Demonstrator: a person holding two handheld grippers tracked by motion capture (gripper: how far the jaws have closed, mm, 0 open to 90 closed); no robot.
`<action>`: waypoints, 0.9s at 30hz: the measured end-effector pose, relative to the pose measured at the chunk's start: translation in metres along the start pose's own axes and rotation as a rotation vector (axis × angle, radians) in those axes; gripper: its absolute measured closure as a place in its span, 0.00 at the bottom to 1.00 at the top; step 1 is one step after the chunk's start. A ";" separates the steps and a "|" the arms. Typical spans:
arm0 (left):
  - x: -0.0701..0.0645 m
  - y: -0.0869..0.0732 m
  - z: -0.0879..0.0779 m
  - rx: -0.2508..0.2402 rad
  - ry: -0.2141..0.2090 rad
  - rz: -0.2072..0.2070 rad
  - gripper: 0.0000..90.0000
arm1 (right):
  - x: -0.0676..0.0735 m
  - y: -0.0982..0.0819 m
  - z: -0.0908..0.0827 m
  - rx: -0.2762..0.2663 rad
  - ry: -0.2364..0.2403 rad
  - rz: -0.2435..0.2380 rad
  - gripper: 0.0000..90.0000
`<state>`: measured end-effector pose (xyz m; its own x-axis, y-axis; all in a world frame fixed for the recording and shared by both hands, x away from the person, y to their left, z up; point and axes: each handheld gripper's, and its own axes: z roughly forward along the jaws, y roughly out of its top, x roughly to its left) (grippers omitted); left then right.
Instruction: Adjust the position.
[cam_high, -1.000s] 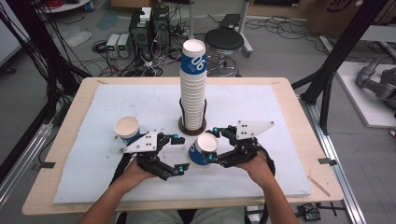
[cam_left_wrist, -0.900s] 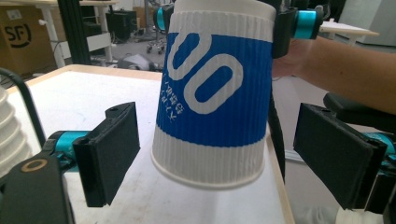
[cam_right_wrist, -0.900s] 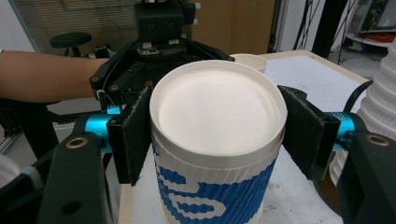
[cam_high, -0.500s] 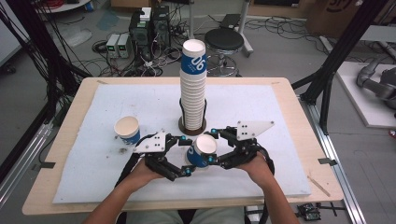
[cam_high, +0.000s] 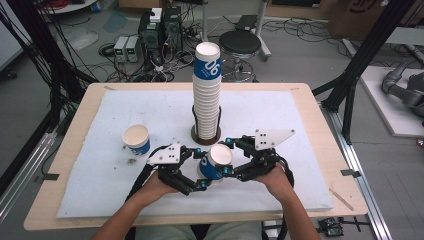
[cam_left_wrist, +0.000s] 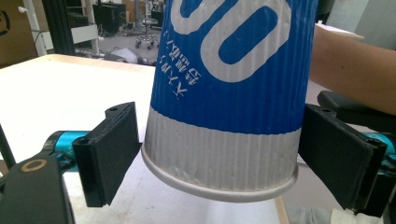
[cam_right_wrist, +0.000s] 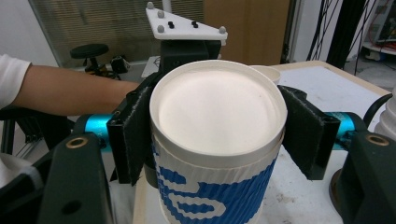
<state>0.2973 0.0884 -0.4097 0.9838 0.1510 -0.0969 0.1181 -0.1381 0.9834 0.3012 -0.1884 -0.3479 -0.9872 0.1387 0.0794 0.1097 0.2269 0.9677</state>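
The right hand-held gripper (cam_high: 228, 156) clamps a blue-and-white ribbed paper cup (cam_high: 215, 163) near its rim; the left gripper view shows the left hand-held gripper (cam_left_wrist: 219, 154) open, pads (cam_left_wrist: 114, 154) flanking the base.

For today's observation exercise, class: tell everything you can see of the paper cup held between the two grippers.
The paper cup is white inside with a ribbed blue sleeve bearing large white figures and a plain white band at its base. It looks empty, is tilted with its mouth facing up and toward the right gripper, and is held above the white mat, in front of the tall cup stack. The right gripper is shut on it near the rim; the left gripper brackets its base, contact unclear.
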 end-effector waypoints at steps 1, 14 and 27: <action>0.000 0.000 0.000 -0.003 0.000 -0.001 0.16 | 0.000 0.000 0.000 0.001 0.000 0.000 0.35; 0.000 0.000 -0.003 0.026 -0.011 0.035 0.29 | -0.003 -0.003 0.001 0.009 -0.002 0.023 0.36; 0.003 0.018 -0.014 0.117 0.020 0.058 0.30 | -0.002 -0.004 -0.002 0.017 -0.046 0.063 0.21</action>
<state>0.3001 0.1000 -0.3906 0.9867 0.1584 -0.0359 0.0767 -0.2601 0.9625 0.3027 -0.1919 -0.3511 -0.9720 0.1972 0.1282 0.1735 0.2328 0.9569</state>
